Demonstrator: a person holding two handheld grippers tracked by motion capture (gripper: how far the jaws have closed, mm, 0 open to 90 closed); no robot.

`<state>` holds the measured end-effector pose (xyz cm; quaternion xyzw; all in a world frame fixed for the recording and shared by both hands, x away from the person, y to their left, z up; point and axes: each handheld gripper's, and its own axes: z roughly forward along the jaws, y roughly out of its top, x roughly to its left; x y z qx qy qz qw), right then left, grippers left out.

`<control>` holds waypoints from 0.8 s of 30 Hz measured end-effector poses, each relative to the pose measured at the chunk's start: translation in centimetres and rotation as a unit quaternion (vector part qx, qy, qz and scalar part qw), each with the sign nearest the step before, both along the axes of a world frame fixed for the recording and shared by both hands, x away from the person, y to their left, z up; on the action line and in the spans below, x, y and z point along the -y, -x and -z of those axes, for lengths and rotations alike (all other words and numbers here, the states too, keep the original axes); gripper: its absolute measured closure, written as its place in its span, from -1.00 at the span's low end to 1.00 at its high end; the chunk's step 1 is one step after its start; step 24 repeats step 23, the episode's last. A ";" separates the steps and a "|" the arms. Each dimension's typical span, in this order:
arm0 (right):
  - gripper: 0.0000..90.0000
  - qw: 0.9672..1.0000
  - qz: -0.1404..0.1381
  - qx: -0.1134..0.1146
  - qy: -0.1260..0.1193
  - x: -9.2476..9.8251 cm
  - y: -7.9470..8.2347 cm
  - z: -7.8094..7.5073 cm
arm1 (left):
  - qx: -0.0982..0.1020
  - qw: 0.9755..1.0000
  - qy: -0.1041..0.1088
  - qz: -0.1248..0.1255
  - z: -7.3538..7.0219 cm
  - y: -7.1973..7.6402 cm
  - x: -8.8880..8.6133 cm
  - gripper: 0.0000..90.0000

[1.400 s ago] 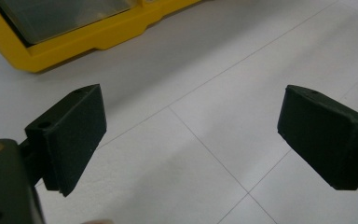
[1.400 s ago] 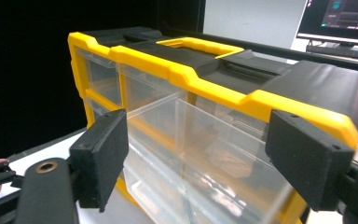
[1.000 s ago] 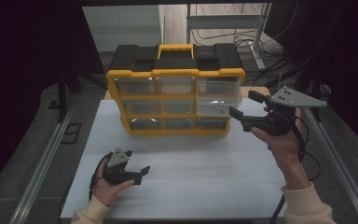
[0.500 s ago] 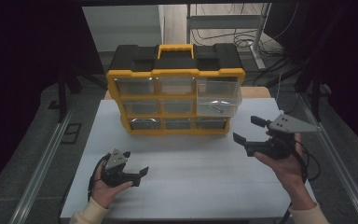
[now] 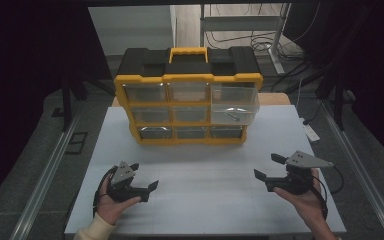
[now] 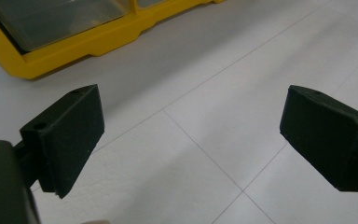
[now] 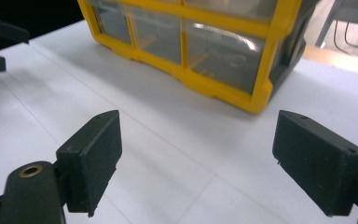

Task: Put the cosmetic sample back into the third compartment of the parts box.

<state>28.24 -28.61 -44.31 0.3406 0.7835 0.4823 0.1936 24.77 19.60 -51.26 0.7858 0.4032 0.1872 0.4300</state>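
both grippers, left gripper (image 5: 142, 176) and right gripper (image 5: 269, 167), sit low over the counter (image 5: 205, 165) with jaws wide, nothing held, well short of the drawer box (image 5: 187, 107).

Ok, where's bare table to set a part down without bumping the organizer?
The white table lies bare between the left gripper and right gripper, forward to the yellow organizer. Narrow strips flank the organizer. Tightest spot: its top-right drawer, pulled out with a screw inside.
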 end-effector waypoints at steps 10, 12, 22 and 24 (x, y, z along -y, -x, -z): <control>-0.63 1.000 0.007 -0.023 -0.001 0.7 -0.8 3.3 | 0.000 1.000 -0.005 -0.001 0.3 0.2 0.0 -0.84; -0.62 0.999 0.012 -0.031 -0.007 1.0 -1.0 3.6 | 0.000 1.000 -0.005 -0.001 0.3 0.3 0.0 -0.84; -0.63 0.999 0.019 -0.029 -0.003 1.3 -0.8 3.8 | 0.006 1.000 -0.002 0.001 0.1 0.1 0.1 -0.84; -0.63 0.999 0.019 -0.029 -0.003 1.3 -0.8 3.8 | 0.006 1.000 -0.002 0.001 0.1 0.1 0.1 -0.84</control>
